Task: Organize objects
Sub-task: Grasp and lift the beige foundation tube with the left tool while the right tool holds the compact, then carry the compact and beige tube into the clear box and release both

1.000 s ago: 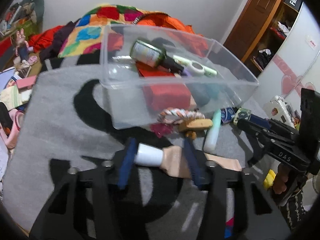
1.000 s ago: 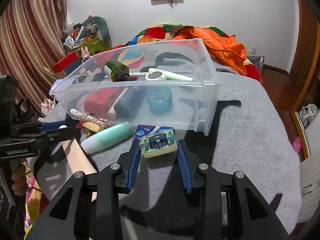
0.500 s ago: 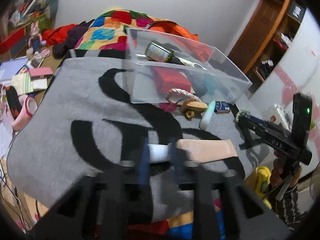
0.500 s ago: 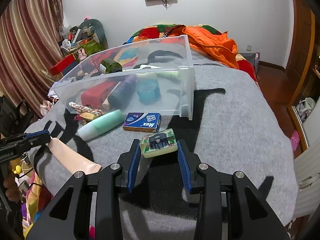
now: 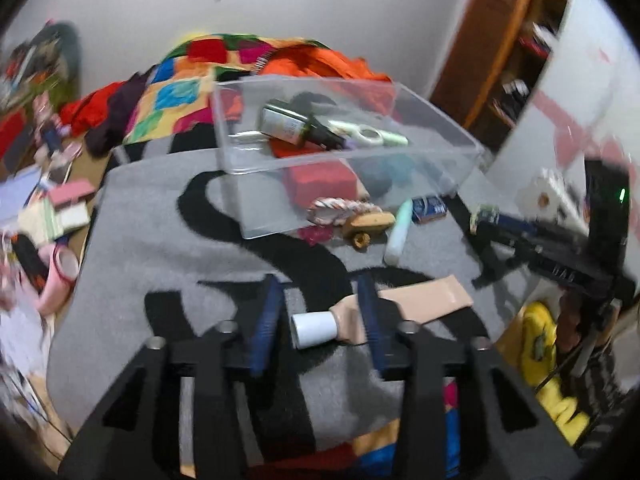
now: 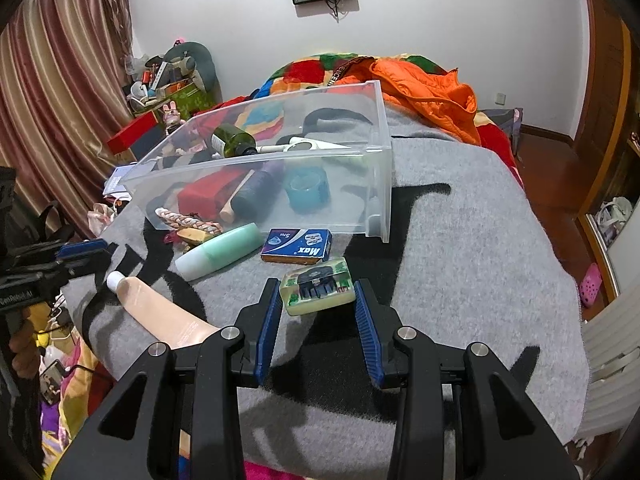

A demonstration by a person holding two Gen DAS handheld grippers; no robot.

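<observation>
The beige tube (image 5: 416, 306) with the white cap lies on the grey blanket (image 6: 460, 232) near the bed's edge. The left gripper (image 5: 320, 312) hovers over it, its blue fingers (image 5: 266, 320) opening; the cap end sits between them, one finger crossing the tube's neck, though whether it touches I cannot tell. Over to the side, the right gripper (image 6: 316, 312) has its fingers (image 6: 268, 320) pinching a small soap-like block (image 6: 318, 286) with a dark picture set in it, holding it above the blanket. Just beyond that block lies a blue box (image 6: 298, 245) marked "Max", and beside it a pale green bottle (image 6: 220, 251). A braided rope (image 6: 188, 220) and a small wooden piece (image 6: 192, 235) rest against the front wall of the clear plastic bin (image 6: 376, 168). Inside the bin are a dark green bottle (image 6: 232, 141), a red block (image 6: 208, 194), and a teal roll (image 6: 308, 190). Behind it, an orange jacket (image 6: 432, 92) lies heaped on a patchwork quilt.
</observation>
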